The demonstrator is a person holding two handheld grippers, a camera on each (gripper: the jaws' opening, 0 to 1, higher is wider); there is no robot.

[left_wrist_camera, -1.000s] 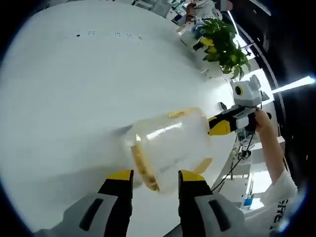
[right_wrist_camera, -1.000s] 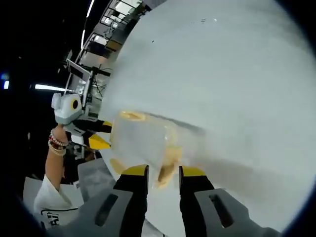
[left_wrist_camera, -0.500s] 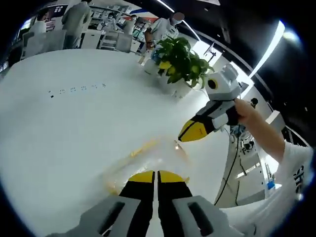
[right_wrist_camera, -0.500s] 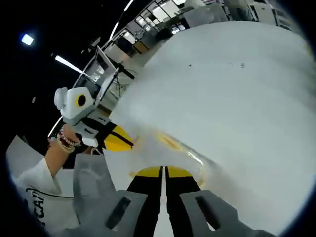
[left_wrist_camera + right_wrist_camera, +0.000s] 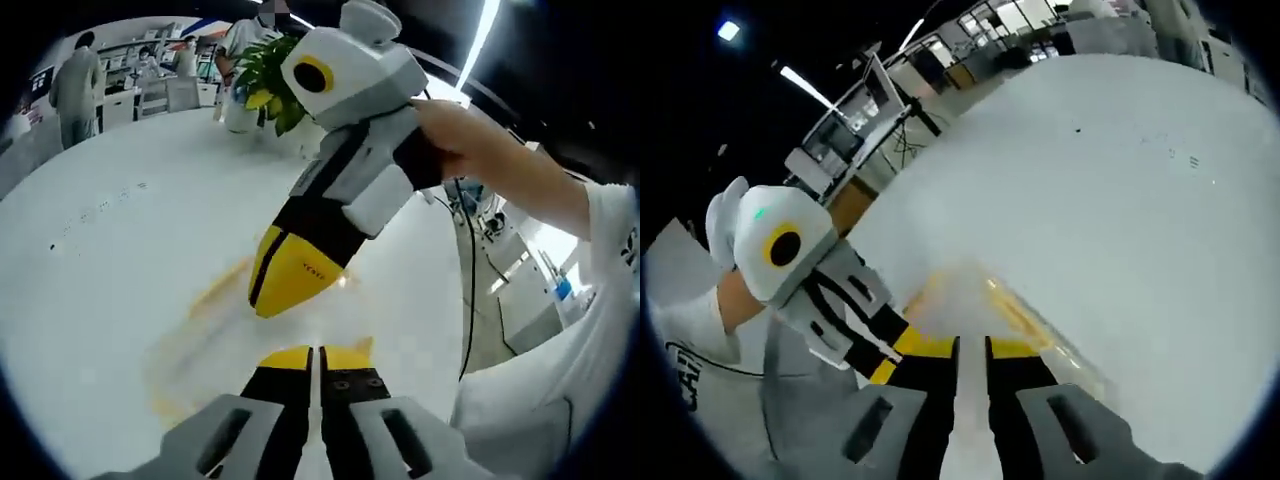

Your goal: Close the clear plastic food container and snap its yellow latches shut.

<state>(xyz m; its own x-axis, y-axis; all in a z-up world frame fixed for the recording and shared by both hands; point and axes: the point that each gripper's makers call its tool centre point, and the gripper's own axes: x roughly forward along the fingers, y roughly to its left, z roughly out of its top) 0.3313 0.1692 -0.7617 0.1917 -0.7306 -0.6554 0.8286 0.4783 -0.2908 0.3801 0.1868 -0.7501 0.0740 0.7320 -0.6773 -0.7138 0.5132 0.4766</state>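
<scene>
The clear plastic container (image 5: 195,345) lies blurred on the white table just ahead of my left gripper (image 5: 316,356), whose yellow-tipped jaws are pressed together above it. A yellow latch (image 5: 222,292) shows along the container's far edge. My right gripper (image 5: 288,278) comes in from the upper right, held by a hand, with its yellow tips together and pointing down at the container. In the right gripper view, my right gripper (image 5: 971,347) has only a narrow slit between its jaws over the container (image 5: 1040,335) and a yellow latch (image 5: 1008,308). The left gripper (image 5: 902,344) reaches in from the left, close beside it.
The white table (image 5: 110,220) stretches away on all sides. A potted green plant (image 5: 265,75) stands at its far edge. People stand by desks in the background (image 5: 75,85). A sleeve and cable (image 5: 470,280) hang at the right.
Both grippers were open around the container a second ago and have since shut. They have drawn close together over the container, and the right gripper now looms large in the left gripper view.
</scene>
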